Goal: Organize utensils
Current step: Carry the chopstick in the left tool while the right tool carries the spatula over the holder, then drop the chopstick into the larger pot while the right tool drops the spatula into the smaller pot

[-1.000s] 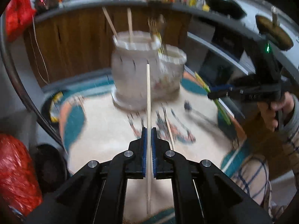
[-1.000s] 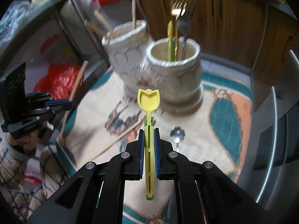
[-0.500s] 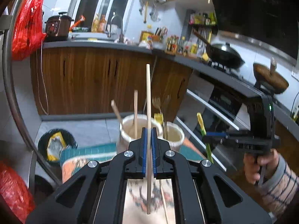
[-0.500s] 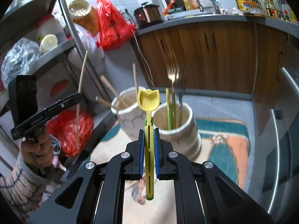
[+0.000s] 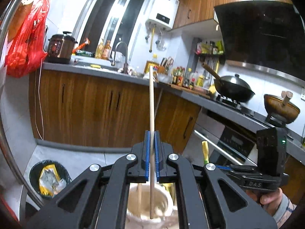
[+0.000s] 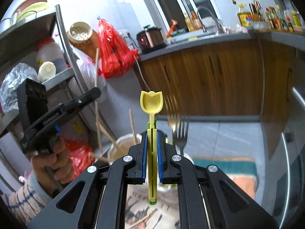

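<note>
My left gripper (image 5: 152, 135) is shut on a wooden chopstick (image 5: 151, 105) held upright, its lower end hanging over the mouth of a white ceramic holder (image 5: 152, 206) that has another chopstick in it. My right gripper (image 6: 152, 133) is shut on a yellow plastic spoon (image 6: 151, 103), bowl up, held above the second white holder, which is mostly hidden behind the jaws. Two forks (image 6: 180, 131) stand in that holder. The chopstick holder (image 6: 122, 148) shows left of it. The left gripper (image 6: 57, 110) with its chopstick shows in the right wrist view, and the right gripper (image 5: 238, 168) in the left wrist view.
The holders stand on a patterned cloth (image 6: 225, 164) on a small table. Loose chopsticks (image 6: 141, 219) lie on the cloth. Wooden cabinets (image 5: 85, 110) and a counter lie beyond. A bin (image 5: 49, 179) sits on the floor at left. A metal shelf (image 6: 57, 66) stands beside the table.
Both grippers have tilted up from facing the table to facing level. The chopstick's lower end has come over the left holder, and the spoon has come over the right holder.
</note>
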{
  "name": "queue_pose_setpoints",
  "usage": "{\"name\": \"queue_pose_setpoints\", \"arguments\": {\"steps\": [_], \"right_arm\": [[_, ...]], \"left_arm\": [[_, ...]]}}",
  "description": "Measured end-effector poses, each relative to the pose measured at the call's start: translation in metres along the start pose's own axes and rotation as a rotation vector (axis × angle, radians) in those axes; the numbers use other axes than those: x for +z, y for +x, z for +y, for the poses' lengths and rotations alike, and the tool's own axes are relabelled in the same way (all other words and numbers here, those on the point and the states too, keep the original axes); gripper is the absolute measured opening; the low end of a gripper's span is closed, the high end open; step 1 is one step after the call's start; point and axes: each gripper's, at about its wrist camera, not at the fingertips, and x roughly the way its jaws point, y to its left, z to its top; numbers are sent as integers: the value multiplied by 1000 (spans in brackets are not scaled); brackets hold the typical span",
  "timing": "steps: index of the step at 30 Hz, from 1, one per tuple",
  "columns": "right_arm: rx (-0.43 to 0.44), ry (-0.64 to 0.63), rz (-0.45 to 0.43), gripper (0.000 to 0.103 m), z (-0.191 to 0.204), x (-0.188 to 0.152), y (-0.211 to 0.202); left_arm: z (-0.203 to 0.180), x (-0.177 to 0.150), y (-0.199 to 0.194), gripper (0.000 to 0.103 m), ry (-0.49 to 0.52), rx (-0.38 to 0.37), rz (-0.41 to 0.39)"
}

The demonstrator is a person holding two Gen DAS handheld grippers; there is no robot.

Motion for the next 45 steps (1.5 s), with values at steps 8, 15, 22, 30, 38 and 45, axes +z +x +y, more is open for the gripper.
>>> {"name": "queue_pose_setpoints", "arguments": {"steps": [8, 15, 22, 30, 38, 45], "right_arm": [[-75, -52, -58, 11, -3, 3, 22], [-130, -70, -74, 11, -11, -18, 34], [-167, -147, -54, 11, -5, -35, 35], [-178, -147, 0, 11, -9, -51, 36], [-178, -146, 29, 11, -9, -58, 37], [-194, -145, 62, 11, -10, -61, 44]], "left_arm": [[15, -24, 24, 4, -53, 6, -12], [12, -52, 13, 4, -27, 6, -13], [1, -54, 3, 4, 29, 9, -35], [-6, -59, 0, 4, 49, 17, -32], [-13, -80, 0, 4, 115, 67, 5], [-4, -95, 11, 4, 117, 111, 79]]}}
